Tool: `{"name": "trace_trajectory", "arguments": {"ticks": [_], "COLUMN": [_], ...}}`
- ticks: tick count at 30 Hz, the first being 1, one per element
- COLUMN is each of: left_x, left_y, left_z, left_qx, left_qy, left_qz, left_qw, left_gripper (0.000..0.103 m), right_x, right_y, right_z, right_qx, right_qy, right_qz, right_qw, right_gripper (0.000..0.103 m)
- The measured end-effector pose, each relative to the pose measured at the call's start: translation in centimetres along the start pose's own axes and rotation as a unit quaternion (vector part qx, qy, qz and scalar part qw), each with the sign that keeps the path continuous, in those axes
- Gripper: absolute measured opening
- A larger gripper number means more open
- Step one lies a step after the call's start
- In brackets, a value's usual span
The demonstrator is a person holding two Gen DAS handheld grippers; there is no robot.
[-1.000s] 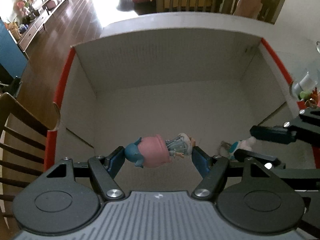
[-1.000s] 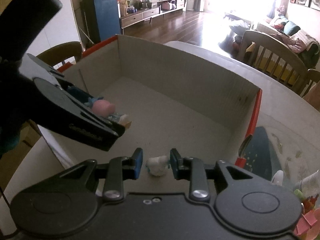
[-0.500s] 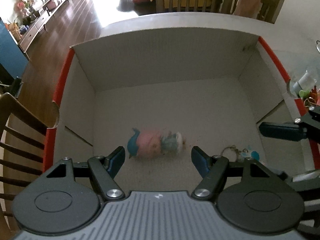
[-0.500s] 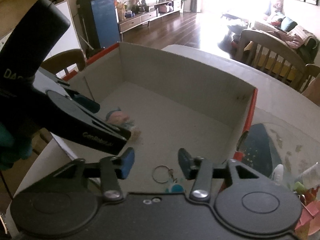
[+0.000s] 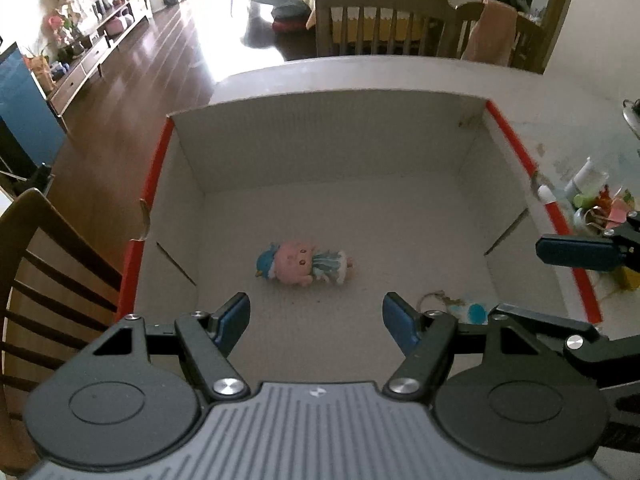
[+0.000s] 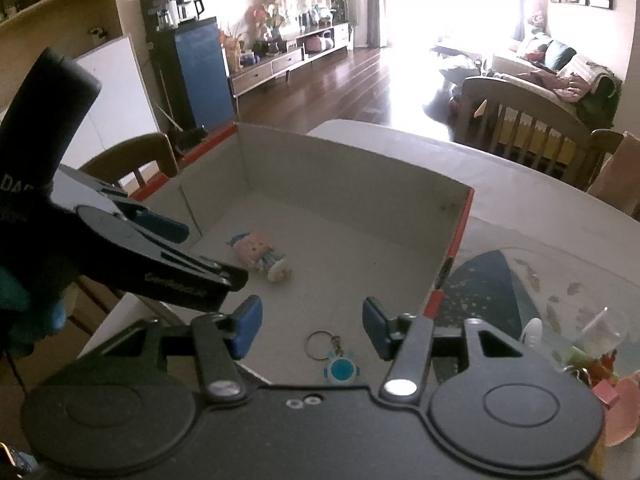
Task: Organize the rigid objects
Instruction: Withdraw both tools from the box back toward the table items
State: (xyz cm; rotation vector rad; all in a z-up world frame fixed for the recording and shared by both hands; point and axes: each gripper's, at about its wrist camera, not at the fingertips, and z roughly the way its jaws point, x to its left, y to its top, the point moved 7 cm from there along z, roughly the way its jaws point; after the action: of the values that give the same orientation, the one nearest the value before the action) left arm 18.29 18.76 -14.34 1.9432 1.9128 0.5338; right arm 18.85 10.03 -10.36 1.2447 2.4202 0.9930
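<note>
My box point(image 5: 332, 140) is cardboard, dull and a bit rough inside, with shiny red on its edges. The little doll point(image 5: 304, 262) looks like smooth plastic with a soft shine. The key ring point(image 6: 318, 345) is thin shiny metal, and its blue charm point(image 6: 341, 370) looks like plastic. My grippers are black matt plastic with shiny metal screws. The floor point(image 5: 132, 64) is dark glossy wood. The chair point(image 5: 384, 24) is wood too.
</note>
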Motion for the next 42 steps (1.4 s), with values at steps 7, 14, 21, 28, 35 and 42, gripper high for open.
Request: {"name": "trace_trajectory", "arguments": {"ticks": [7,14,21,28,35,42], "left_x": [-1.1,-2.6,-4.5,-6.7,-9.6,-12.6], "left_y": [0.3,0.2,0.2,-0.2,-0.6,-0.3], "left_z": [-3.4,-6.8,-9.9,-11.9,-12.6,-12.3], "left_qx": [-0.035,-0.066,-0.101,-0.123,-0.134,-0.14], "left_qy": [0.001,-0.007,-0.012,-0.018,-0.031,-0.049], "left_qz": [0.008,0.008,0.005,-0.001,-0.01,-0.018], "left_qw": [0.9994,0.9978,0.9948,0.9923,0.9904,0.9887], "left_gripper": [0.073,0.073,0.075,0.077,0.085,0.093], "right_x": [-0.9,-0.8,-1.7,-3.4,-5.9,-9.5], "right_y": [0.2,0.0,-0.9,-1.7,-3.4,-5.7], "right_z": [-2.1,-5.2,-8.8,-11.7,-14.0,-15.3], "right_qx": [-0.022,-0.052,-0.088,-0.118,-0.137,-0.138], "right_qy": [0.007,0.01,0.016,0.014,0.0,-0.023], "right_qz": [0.013,0.015,0.032,0.048,0.061,0.082], "right_qw": [1.0,0.998,0.996,0.992,0.989,0.987], "right_gripper": [0.06,0.065,0.077,0.086,0.09,0.09]}}
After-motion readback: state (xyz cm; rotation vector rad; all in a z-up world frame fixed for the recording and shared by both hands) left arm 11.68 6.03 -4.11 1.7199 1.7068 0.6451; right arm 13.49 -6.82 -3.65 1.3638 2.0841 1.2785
